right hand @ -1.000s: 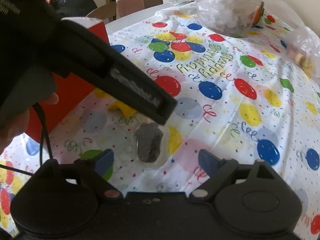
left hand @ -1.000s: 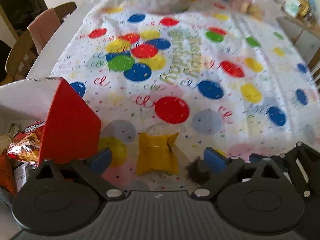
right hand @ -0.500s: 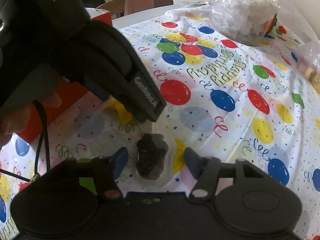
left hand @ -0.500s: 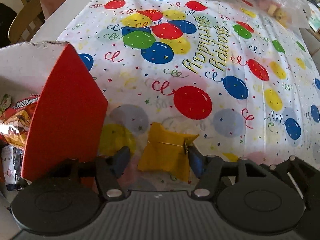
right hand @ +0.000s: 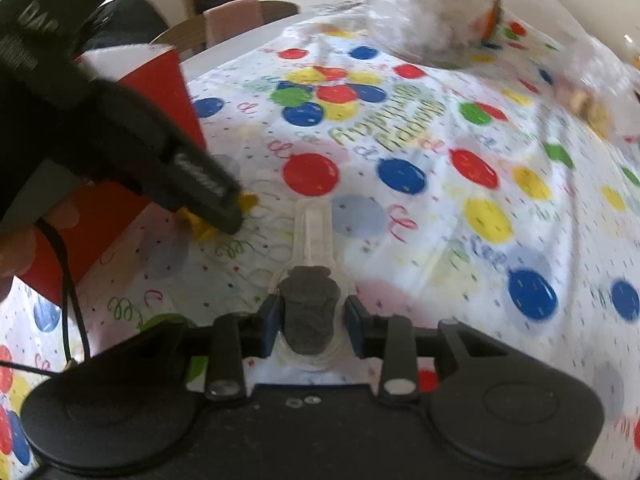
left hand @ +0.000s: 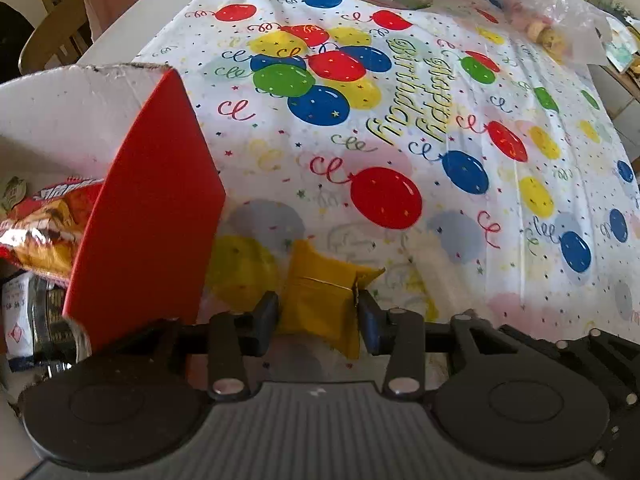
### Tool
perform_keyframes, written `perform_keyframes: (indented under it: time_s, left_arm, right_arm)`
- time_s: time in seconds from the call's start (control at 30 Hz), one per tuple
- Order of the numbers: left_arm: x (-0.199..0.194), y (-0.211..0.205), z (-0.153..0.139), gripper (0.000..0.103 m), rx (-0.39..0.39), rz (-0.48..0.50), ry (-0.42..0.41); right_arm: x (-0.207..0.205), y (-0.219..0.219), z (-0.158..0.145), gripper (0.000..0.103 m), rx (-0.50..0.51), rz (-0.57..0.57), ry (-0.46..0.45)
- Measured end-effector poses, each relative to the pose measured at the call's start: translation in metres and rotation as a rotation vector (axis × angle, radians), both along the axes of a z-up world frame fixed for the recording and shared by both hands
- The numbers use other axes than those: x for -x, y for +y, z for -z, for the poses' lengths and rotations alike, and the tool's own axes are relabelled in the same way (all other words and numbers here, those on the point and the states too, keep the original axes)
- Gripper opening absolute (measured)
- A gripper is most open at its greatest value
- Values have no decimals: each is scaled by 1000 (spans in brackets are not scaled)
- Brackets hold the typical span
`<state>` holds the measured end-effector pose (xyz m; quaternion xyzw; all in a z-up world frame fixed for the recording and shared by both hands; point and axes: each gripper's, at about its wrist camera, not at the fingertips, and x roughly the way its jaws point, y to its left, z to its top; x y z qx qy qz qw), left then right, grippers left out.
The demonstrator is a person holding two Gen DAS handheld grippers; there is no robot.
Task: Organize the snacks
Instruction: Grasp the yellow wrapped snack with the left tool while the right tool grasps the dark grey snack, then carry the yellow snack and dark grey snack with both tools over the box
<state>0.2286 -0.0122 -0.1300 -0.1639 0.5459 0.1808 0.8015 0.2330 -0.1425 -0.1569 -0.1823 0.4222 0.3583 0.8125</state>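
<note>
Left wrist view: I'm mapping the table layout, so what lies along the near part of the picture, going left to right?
Orange foil snack bag → red cardboard box → yellow wrapped snack in the left gripper → balloon-print tablecloth.

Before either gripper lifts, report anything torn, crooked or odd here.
The red box has a ragged, torn top edge, and a chip bag pokes out of it at a slant. The yellow packet between the left gripper pads looks crumpled. Nothing looks spilled.
</note>
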Motion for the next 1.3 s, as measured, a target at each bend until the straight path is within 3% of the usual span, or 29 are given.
perform_keyframes:
  time_s: [0.37,0.73,0.97,1.3]
  left_arm:
    - [34,-22,-18,41,43,71,-43]
    - [91,-28,-68,41,67,170,-136]
    - [127,-8,-94,41,89,199,-149]
    - [168,47,-123,41,73,193,-191]
  right_arm:
    - [35,-43,-32,33,-56,142,11]
    - [89,-56,-77,33,-86,228,-19]
    - [123,-34,-100,33,-91,252,-33]
    - [155,32,-125,33,-116,218,-80]
